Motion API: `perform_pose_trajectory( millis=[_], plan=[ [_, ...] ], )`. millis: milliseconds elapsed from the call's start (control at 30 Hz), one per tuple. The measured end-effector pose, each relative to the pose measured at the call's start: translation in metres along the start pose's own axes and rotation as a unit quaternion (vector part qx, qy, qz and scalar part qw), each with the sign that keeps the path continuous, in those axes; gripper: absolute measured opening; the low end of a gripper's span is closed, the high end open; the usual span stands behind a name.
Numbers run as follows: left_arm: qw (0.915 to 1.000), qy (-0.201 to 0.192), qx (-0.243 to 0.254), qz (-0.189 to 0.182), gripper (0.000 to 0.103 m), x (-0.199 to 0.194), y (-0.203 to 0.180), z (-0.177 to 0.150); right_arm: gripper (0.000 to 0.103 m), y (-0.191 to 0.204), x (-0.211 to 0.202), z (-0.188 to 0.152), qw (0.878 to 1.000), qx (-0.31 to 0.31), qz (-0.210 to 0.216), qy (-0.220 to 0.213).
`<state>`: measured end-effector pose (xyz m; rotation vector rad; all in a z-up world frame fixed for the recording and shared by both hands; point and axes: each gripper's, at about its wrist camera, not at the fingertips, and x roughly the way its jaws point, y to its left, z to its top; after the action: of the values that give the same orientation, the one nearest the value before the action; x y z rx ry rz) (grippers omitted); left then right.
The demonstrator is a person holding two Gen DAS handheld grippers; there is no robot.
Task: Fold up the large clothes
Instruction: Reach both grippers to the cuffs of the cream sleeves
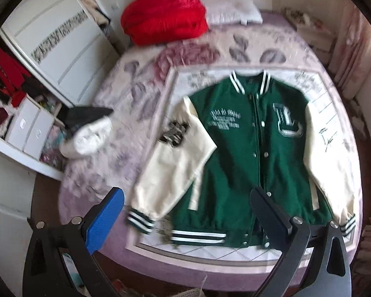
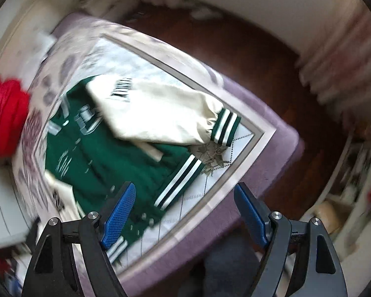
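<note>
A green varsity jacket (image 1: 249, 148) with cream sleeves lies face up and spread flat on the bed, collar toward the headboard. Its left-side sleeve (image 1: 175, 163) is folded partly over the body. My left gripper (image 1: 185, 205) is open and empty, held above the jacket's striped hem. In the right wrist view the same jacket (image 2: 106, 153) shows at an angle with a cream sleeve (image 2: 165, 116) across it. My right gripper (image 2: 185, 208) is open and empty above the hem near the bed's corner.
A red bundle (image 1: 165, 14) and a white pillow (image 1: 235, 12) lie at the head of the bed. A small folded white and dark pile (image 1: 89, 133) sits at the bed's left edge. A wardrobe (image 1: 54, 47) stands left. Dark wooden floor (image 2: 254, 57) surrounds the bed.
</note>
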<state>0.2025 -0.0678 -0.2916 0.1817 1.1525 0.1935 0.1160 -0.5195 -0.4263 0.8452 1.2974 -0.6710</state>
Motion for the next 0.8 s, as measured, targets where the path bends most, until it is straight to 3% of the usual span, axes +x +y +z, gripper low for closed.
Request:
perform_pose_trajectory(
  millis=[200, 300, 400, 433, 467, 533, 600, 633, 667, 733, 800],
  plan=[
    [0.9964, 0.084, -0.004, 0.009, 0.103, 0.109, -0.056, -0.018, 0.083, -0.072, 0.155, 0.029, 0.989, 0.129, 0.034, 0.069],
    [0.994, 0.109, -0.006, 0.01, 0.103, 0.145, -0.077, -0.026, 0.083, -0.1, 0.229, 0.032, 0.965, 0.215, 0.104, 0.107],
    [0.9923, 0.124, -0.003, 0.0, 0.103, 0.173, -0.098, -0.031, 0.083, -0.115, 0.286, 0.035, 0.927, 0.302, 0.198, 0.099],
    [0.9926, 0.121, 0.002, -0.003, 0.103, 0.179, -0.106, -0.031, 0.066, -0.118, 0.291, 0.035, 0.919, 0.323, 0.217, 0.068],
    [0.993, 0.118, 0.007, -0.005, 0.103, 0.182, -0.111, -0.031, 0.037, -0.12, 0.289, 0.035, 0.916, 0.335, 0.216, 0.033],
    [0.9935, 0.111, 0.02, -0.016, 0.103, 0.191, -0.126, -0.03, 0.029, -0.122, 0.276, 0.036, 0.918, 0.345, 0.192, -0.033],
    [0.9934, 0.108, 0.029, -0.027, 0.103, 0.2, -0.138, -0.028, 0.033, -0.119, 0.276, 0.036, 0.913, 0.35, 0.206, -0.048],
    [0.9936, 0.104, 0.034, -0.028, 0.103, 0.203, -0.143, -0.027, 0.044, -0.112, 0.284, 0.038, 0.917, 0.337, 0.209, -0.042],
    [0.9938, 0.101, 0.038, -0.028, 0.103, 0.208, -0.147, -0.025, 0.064, -0.104, 0.287, 0.037, 0.921, 0.325, 0.211, -0.032],
    [0.9934, 0.101, 0.046, -0.027, 0.103, 0.218, -0.155, -0.021, 0.073, -0.086, 0.308, 0.04, 0.92, 0.304, 0.245, -0.022],
    [0.9935, 0.101, 0.045, -0.028, 0.103, 0.23, -0.161, -0.013, 0.076, -0.076, 0.316, 0.041, 0.919, 0.305, 0.247, -0.039]
  ],
)
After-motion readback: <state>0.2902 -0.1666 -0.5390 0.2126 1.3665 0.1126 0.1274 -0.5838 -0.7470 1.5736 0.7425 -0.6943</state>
